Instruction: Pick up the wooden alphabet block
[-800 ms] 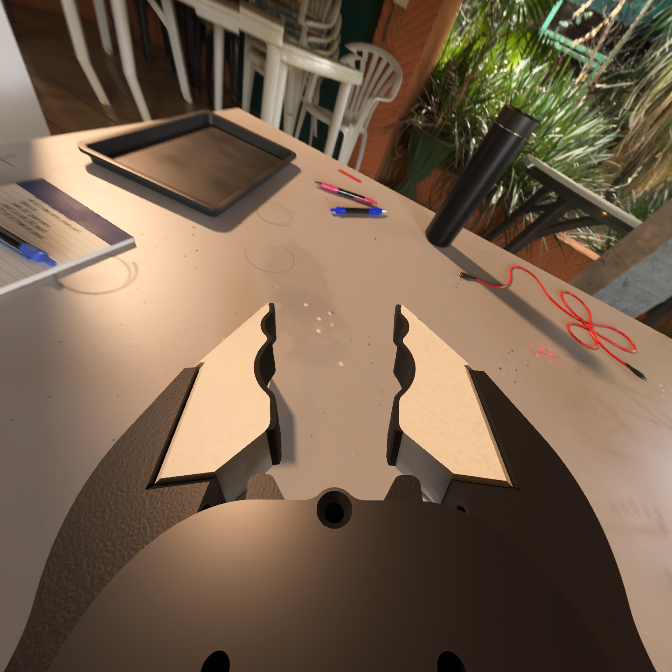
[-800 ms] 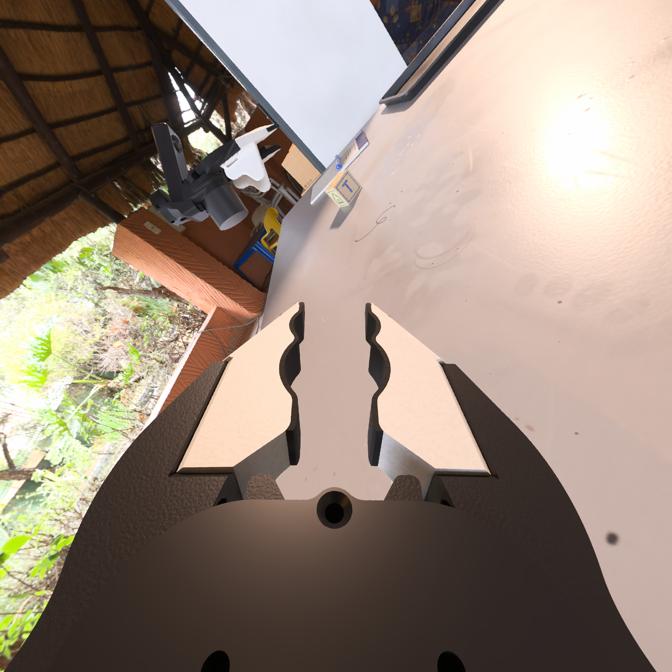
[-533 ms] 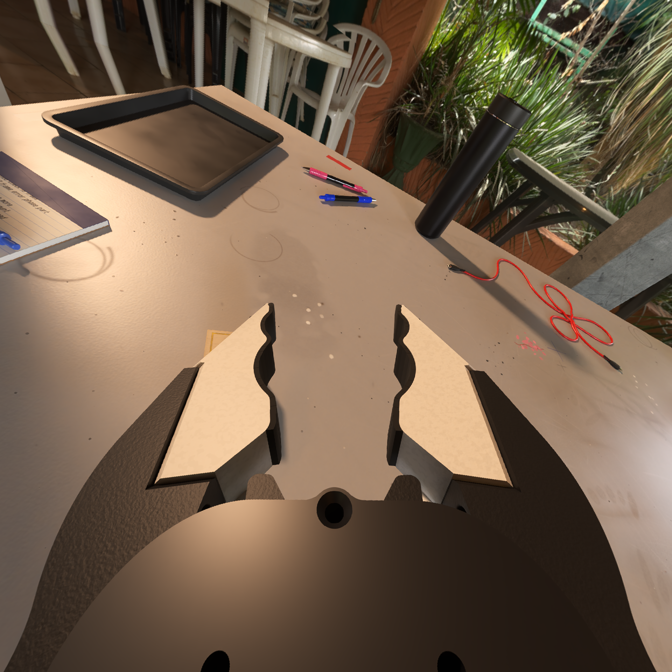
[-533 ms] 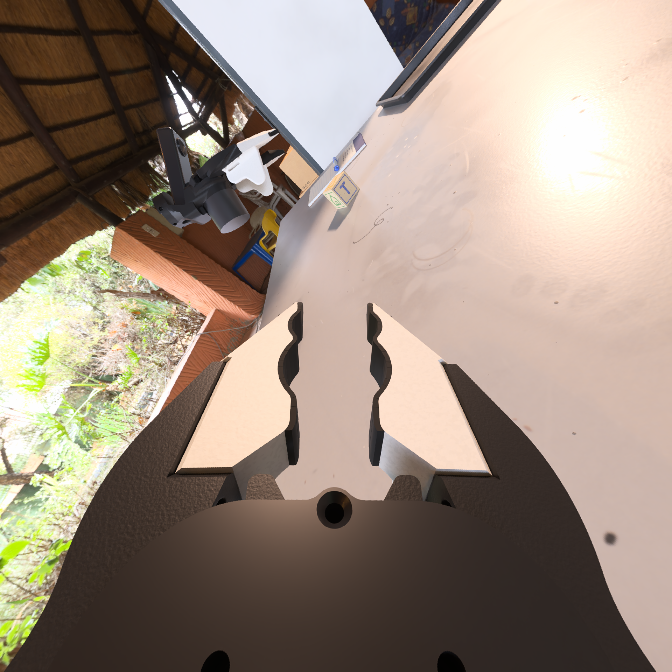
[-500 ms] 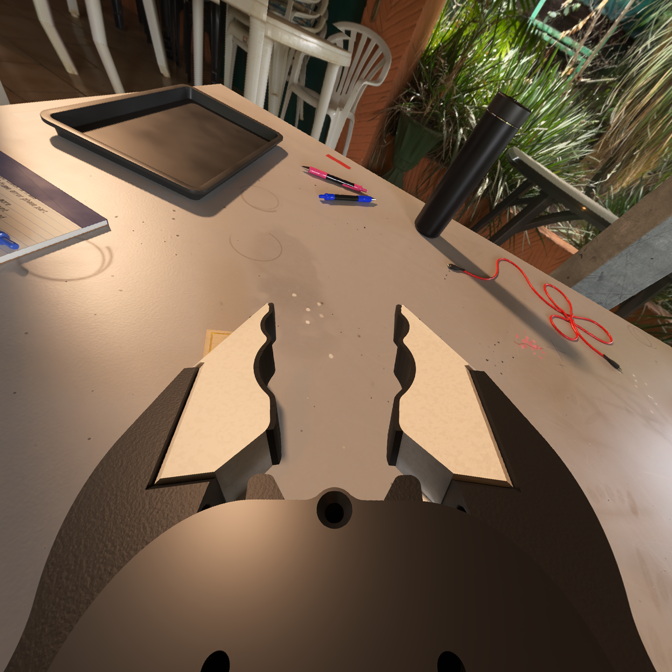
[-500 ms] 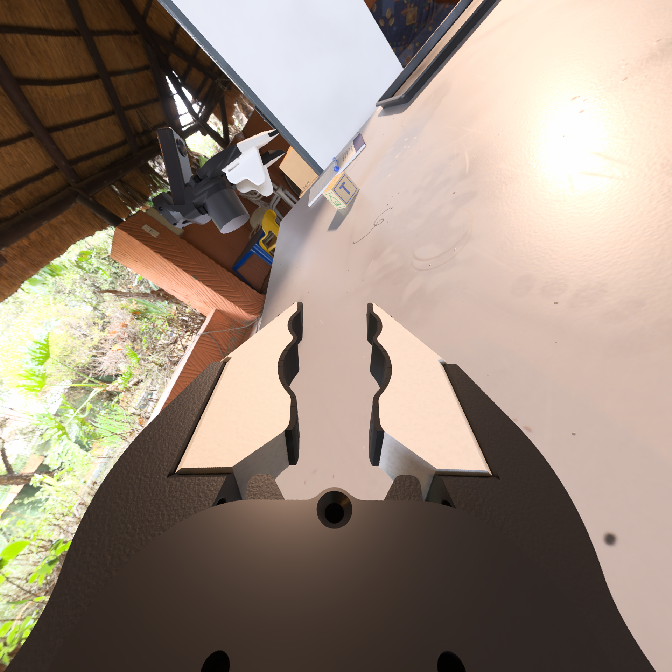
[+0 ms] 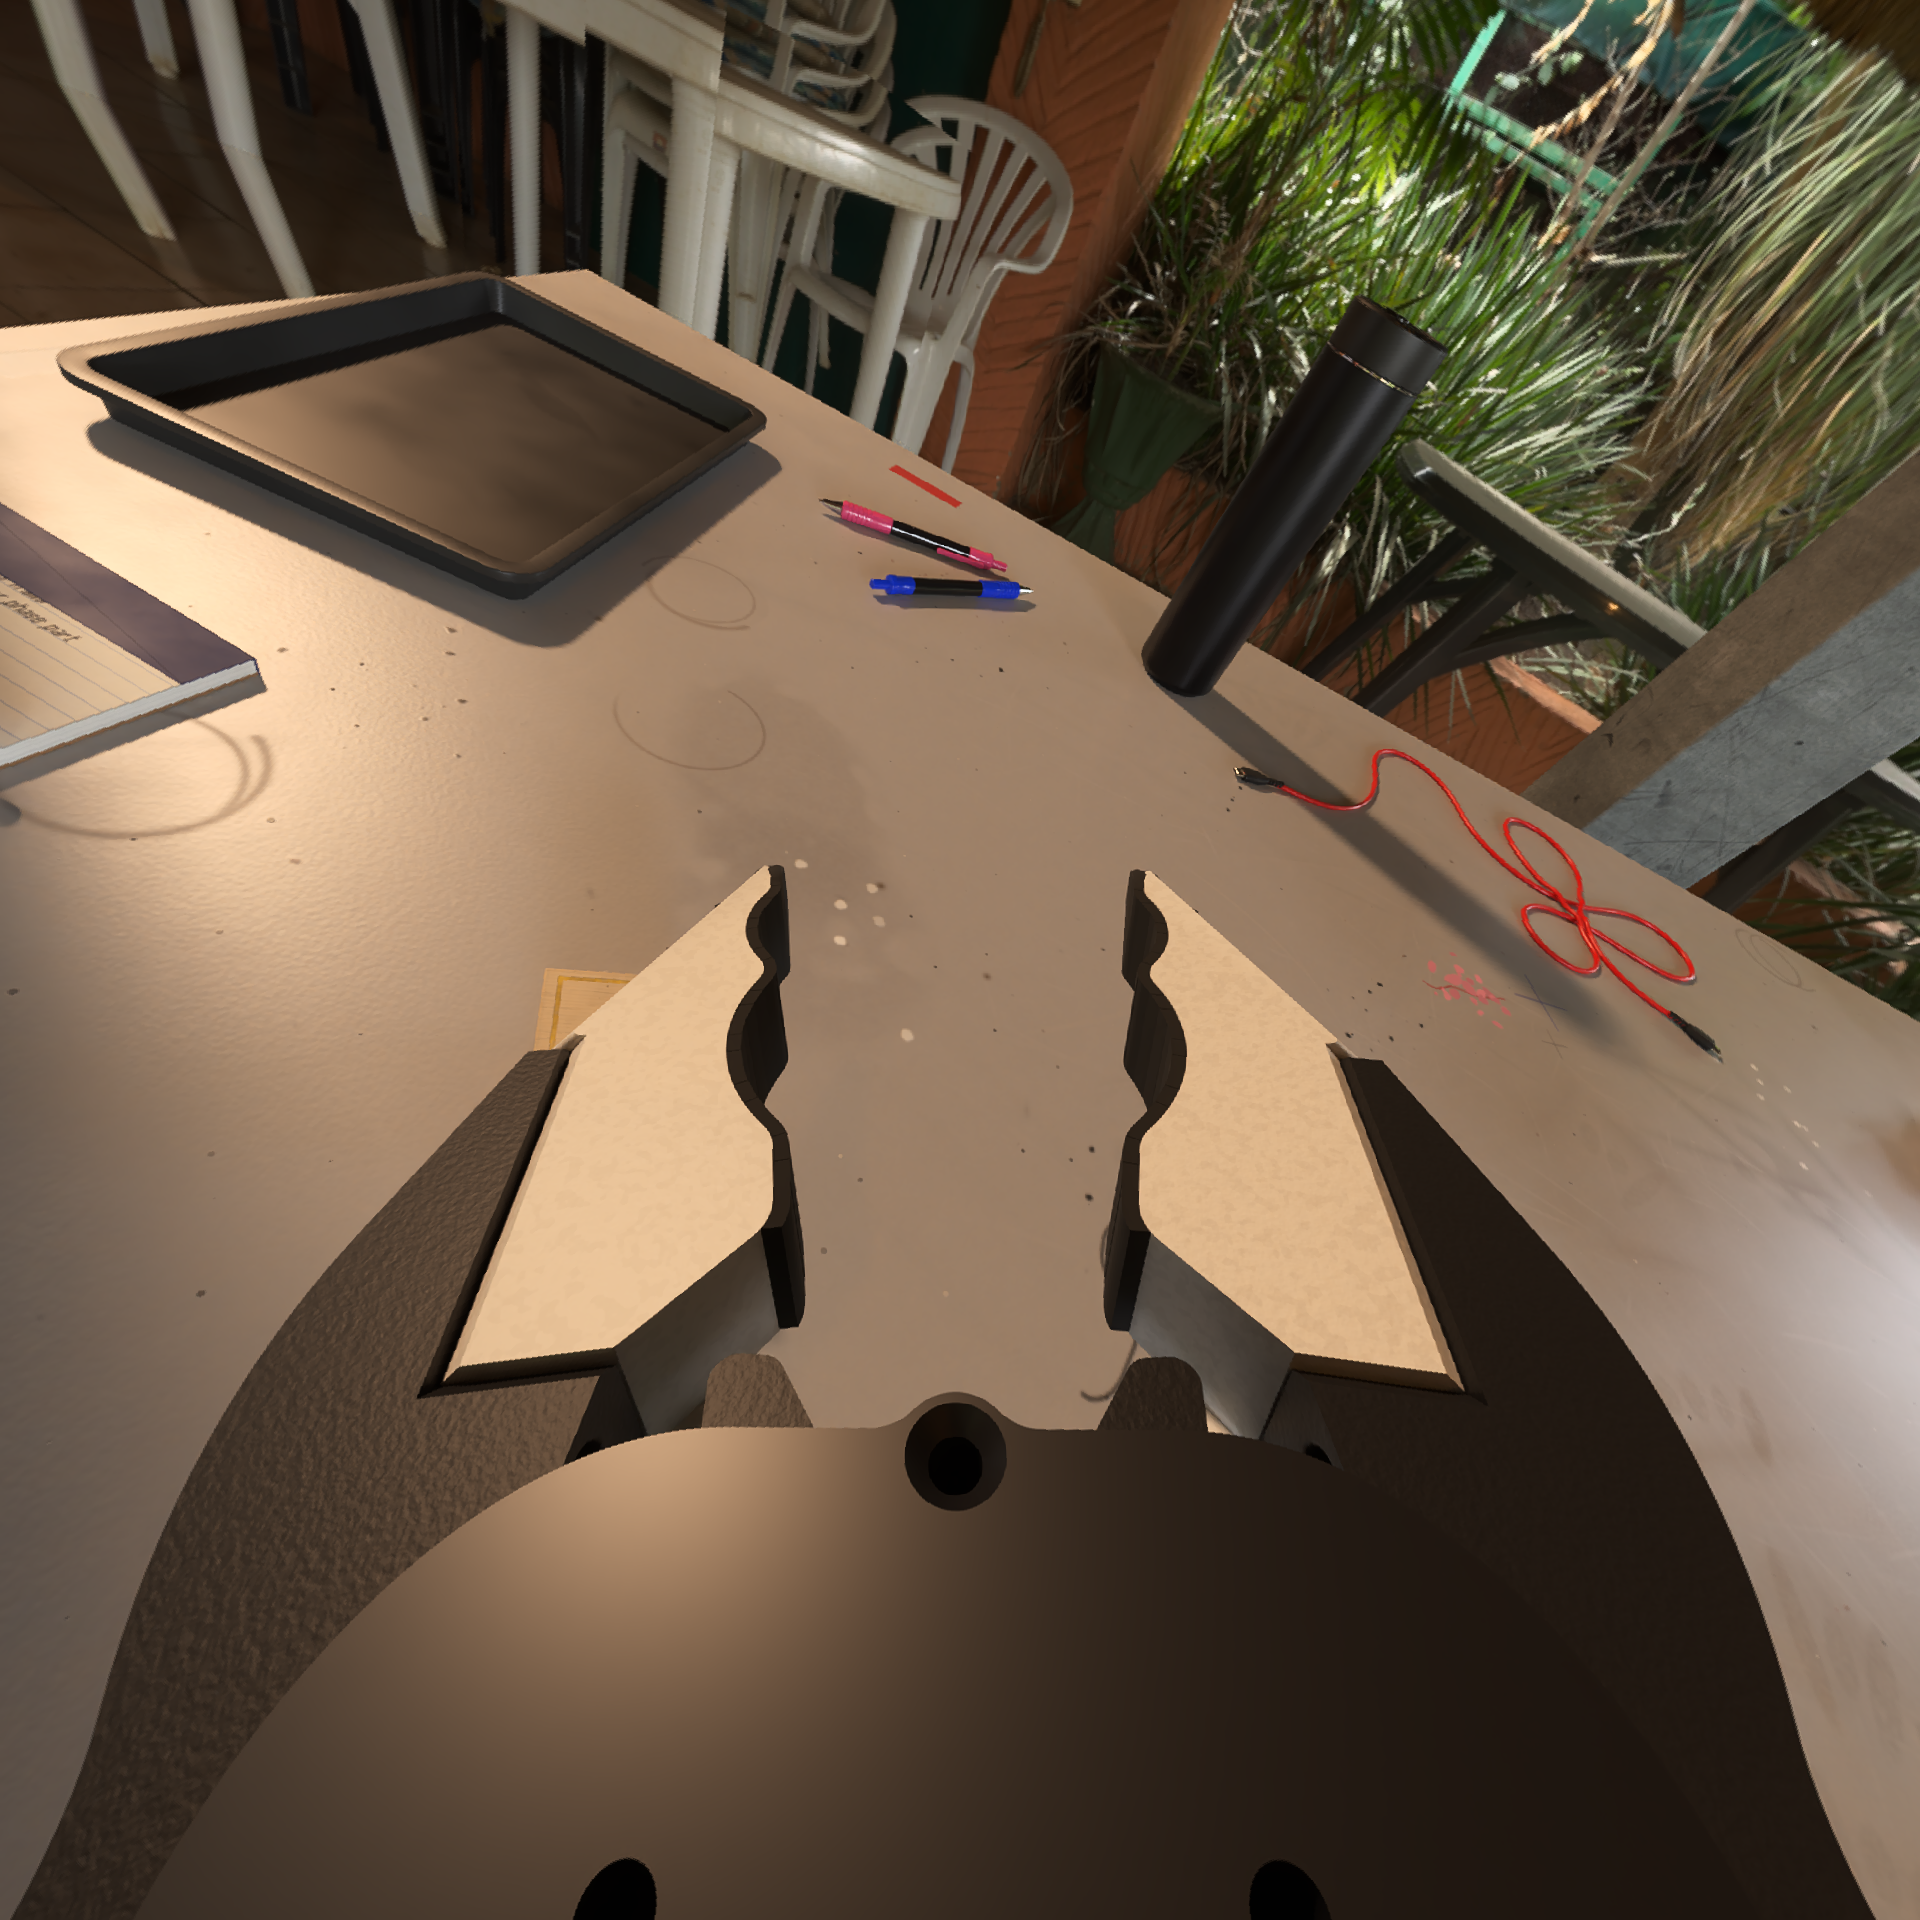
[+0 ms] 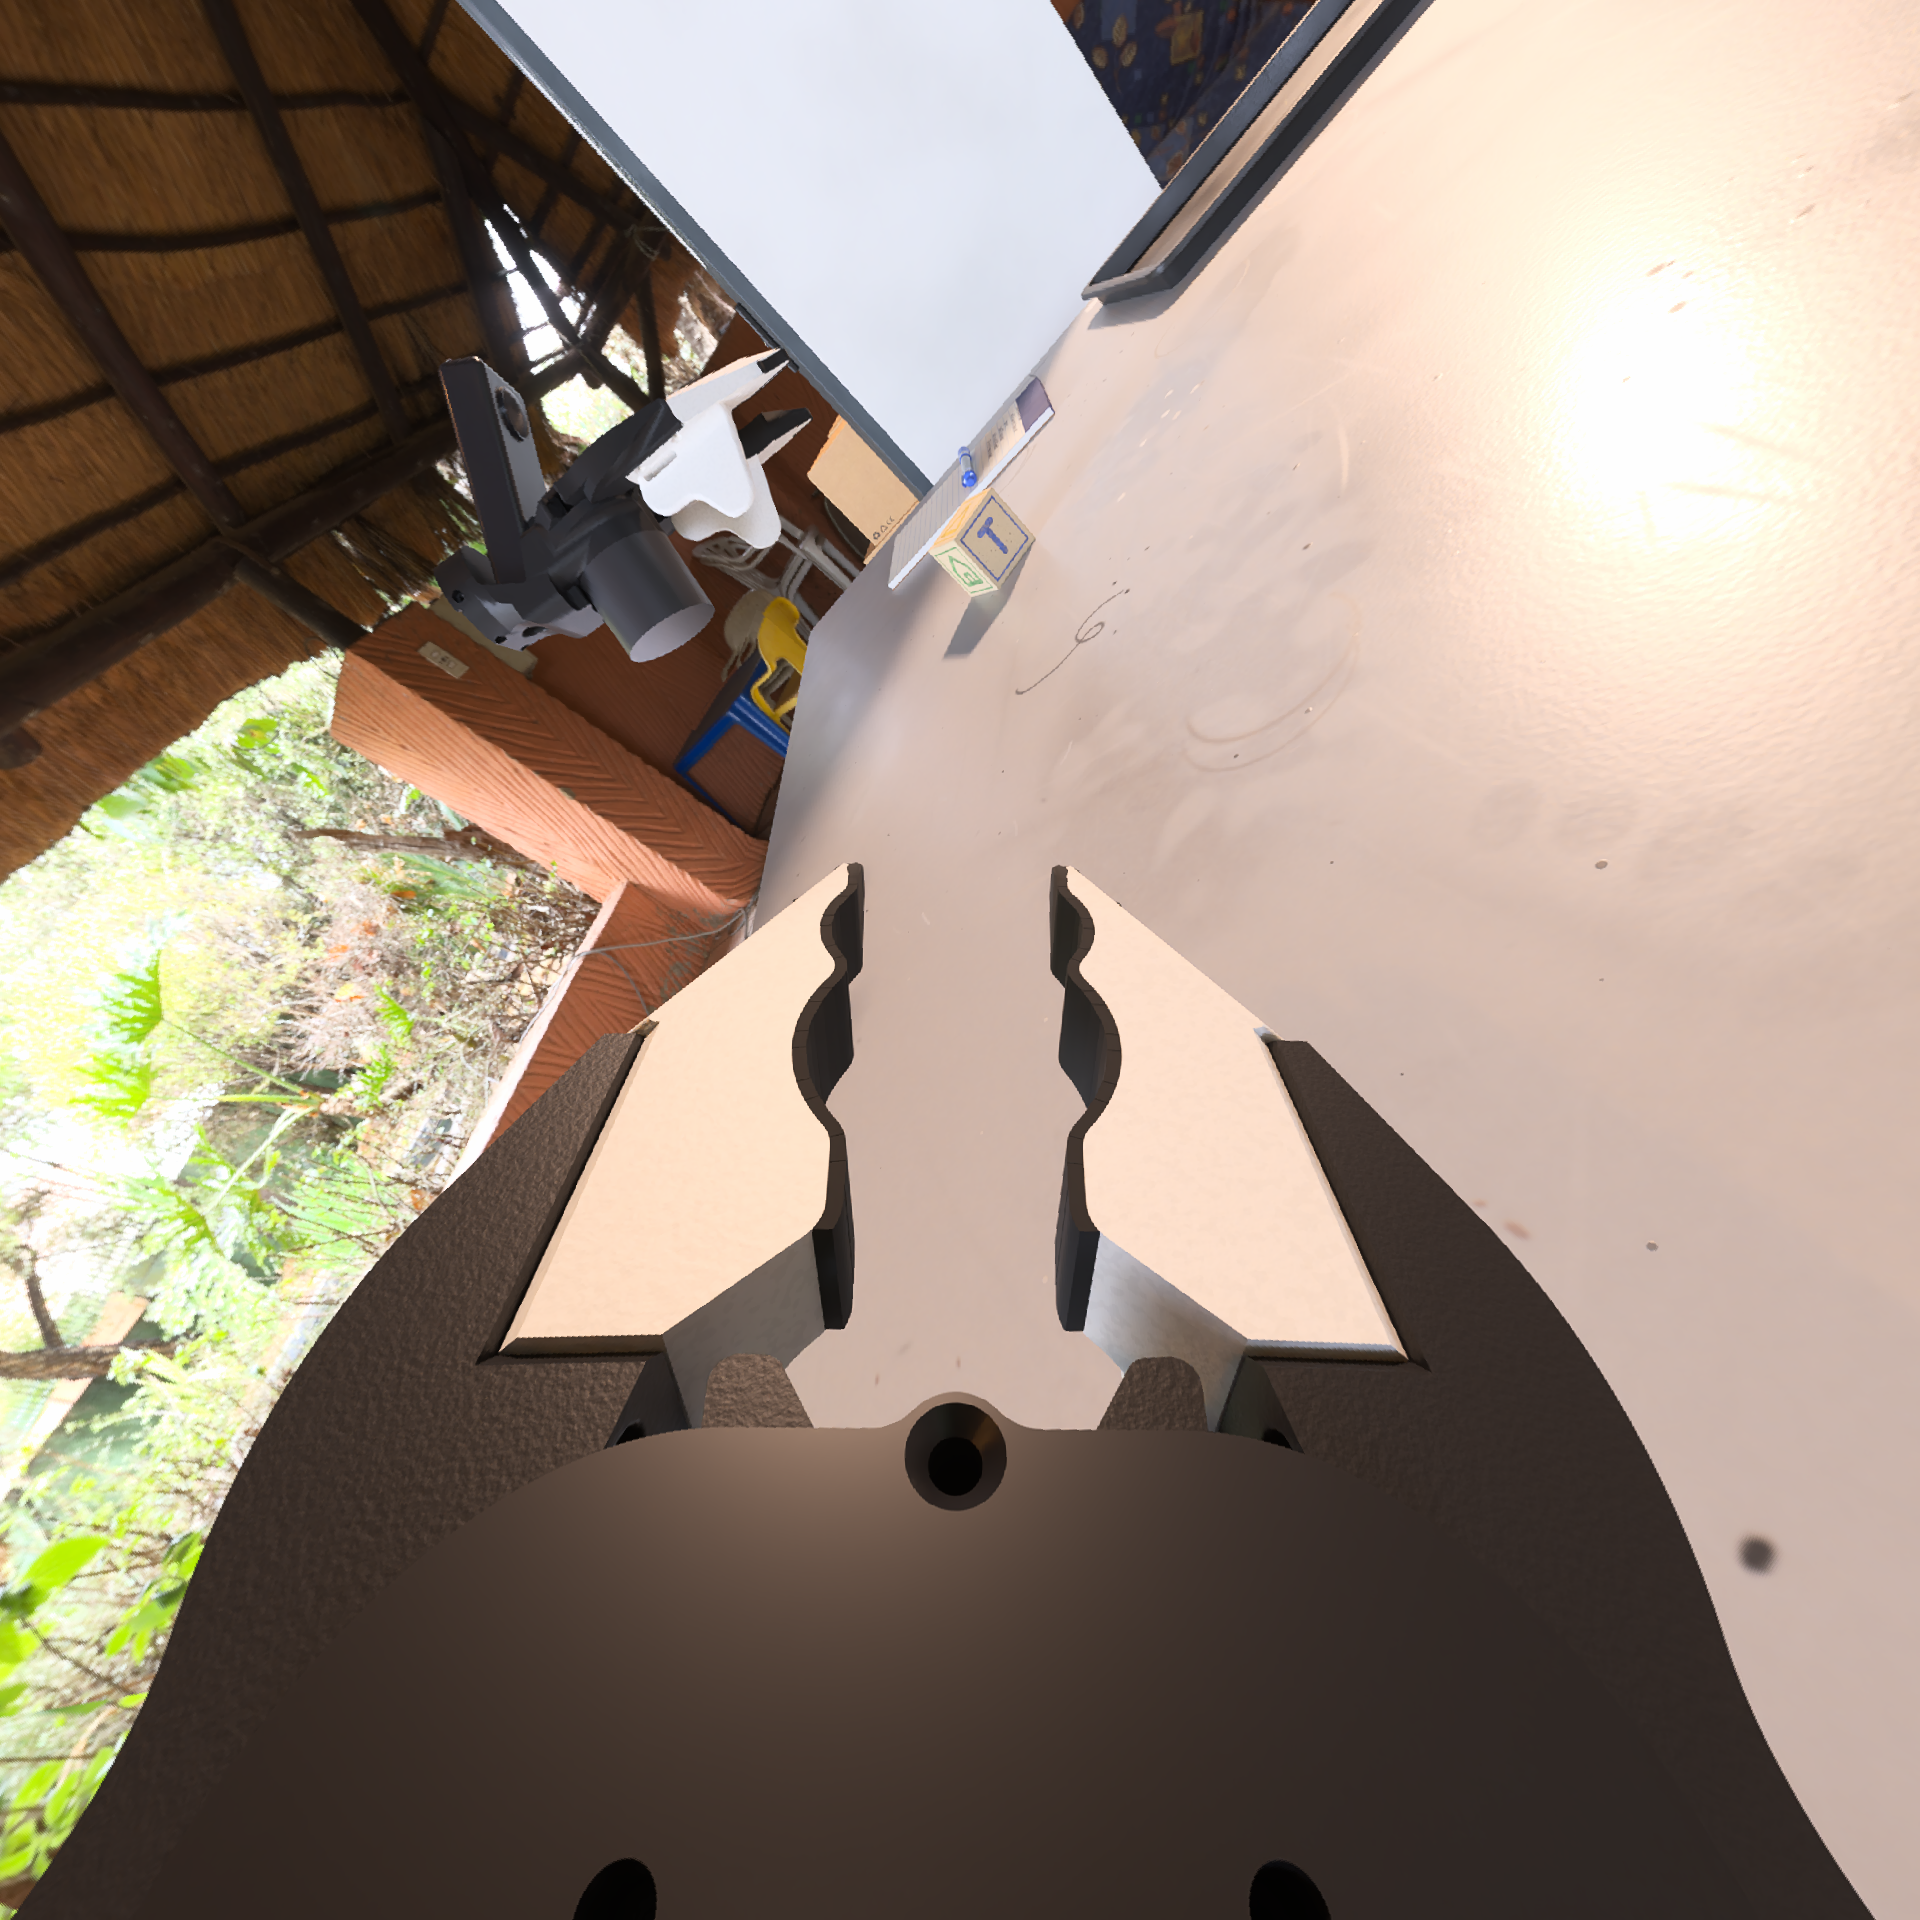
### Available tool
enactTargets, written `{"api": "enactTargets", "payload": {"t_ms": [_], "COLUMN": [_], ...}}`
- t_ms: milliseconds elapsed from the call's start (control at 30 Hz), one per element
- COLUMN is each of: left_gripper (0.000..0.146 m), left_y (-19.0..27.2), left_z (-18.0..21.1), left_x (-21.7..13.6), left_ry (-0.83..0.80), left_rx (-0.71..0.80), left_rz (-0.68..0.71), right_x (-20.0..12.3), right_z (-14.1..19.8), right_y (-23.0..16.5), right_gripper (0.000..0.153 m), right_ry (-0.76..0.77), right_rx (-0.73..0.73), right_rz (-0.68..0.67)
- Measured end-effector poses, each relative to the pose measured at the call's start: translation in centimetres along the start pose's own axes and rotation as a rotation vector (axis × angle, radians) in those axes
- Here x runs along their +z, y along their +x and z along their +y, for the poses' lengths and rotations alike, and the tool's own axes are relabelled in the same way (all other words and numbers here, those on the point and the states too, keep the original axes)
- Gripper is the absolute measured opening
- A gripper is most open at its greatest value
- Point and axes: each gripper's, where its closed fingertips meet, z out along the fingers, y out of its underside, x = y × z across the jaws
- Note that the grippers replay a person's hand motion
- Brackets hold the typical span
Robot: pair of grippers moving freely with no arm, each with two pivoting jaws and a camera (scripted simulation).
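The wooden alphabet block (image 8: 982, 542) stands on the table far ahead in the right wrist view, with a blue letter face and a green picture face. It touches the corner of a notepad (image 8: 971, 473). My right gripper (image 8: 956, 873) is open and empty, low over the table and well short of the block. My left gripper (image 7: 956, 881) is open and empty above the table. A tan bordered square (image 7: 575, 1003), apparently the block's top, peeks out beside its left finger. The left gripper also shows in the right wrist view (image 8: 779, 395), hovering off the table near the block.
A black tray (image 7: 623, 520) lies at the far left. A lined notepad (image 7: 94, 665) is at the left edge. A pink pen (image 7: 914, 532) and a blue pen (image 7: 951, 589) lie beyond. A black flask (image 7: 1288, 499) stands at the right, with a red cable (image 7: 1558, 894) near the table's edge.
The left gripper has shifted, so the tray and notepad slid left in its view and the tan square came into sight beside its left finger. The right gripper has hardly moved.
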Motion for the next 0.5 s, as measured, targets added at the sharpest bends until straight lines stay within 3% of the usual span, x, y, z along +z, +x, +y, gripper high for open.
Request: {"api": "enactTargets", "payload": {"t_ms": [500], "left_gripper": [0.065], "left_y": [0.57], "left_z": [0.12], "left_x": [0.11], "left_ry": [-0.008], "left_rx": [0.006], "left_rz": [0.017], "right_x": [0.07], "right_z": [0.05], "right_y": [-0.05], "right_gripper": [0.036], "right_ry": [-0.004], "right_rx": [-0.003], "right_rz": [-0.001]}}
